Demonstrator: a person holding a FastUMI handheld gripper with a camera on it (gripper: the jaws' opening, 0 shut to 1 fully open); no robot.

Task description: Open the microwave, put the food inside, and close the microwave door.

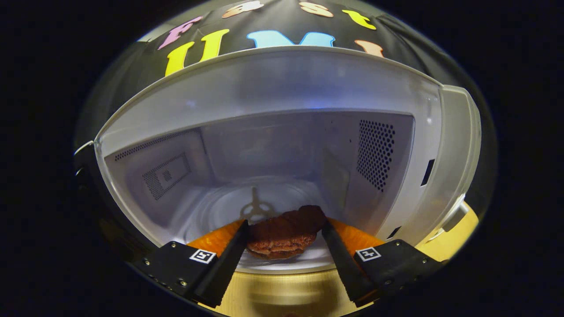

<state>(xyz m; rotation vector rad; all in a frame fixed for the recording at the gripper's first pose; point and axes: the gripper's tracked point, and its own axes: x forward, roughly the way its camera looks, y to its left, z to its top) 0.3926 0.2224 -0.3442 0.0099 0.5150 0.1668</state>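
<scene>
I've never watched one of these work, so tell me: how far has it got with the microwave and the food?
Done: the microwave stands open, its cavity fully exposed. In hand: the brown piece of food sits between the fingers of the gripper, both appearing to press its sides, right at the cavity's front edge over the glass turntable. Left: setting the food down inside, letting go, backing out and shutting the door.

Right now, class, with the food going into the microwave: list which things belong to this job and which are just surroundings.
Part of the job:
- microwave, door open
- brown food, held between the fingers at the cavity mouth
- glass turntable inside
- gripper, shut on the food

Just surroundings:
- wooden table
- black cloth wall
</scene>
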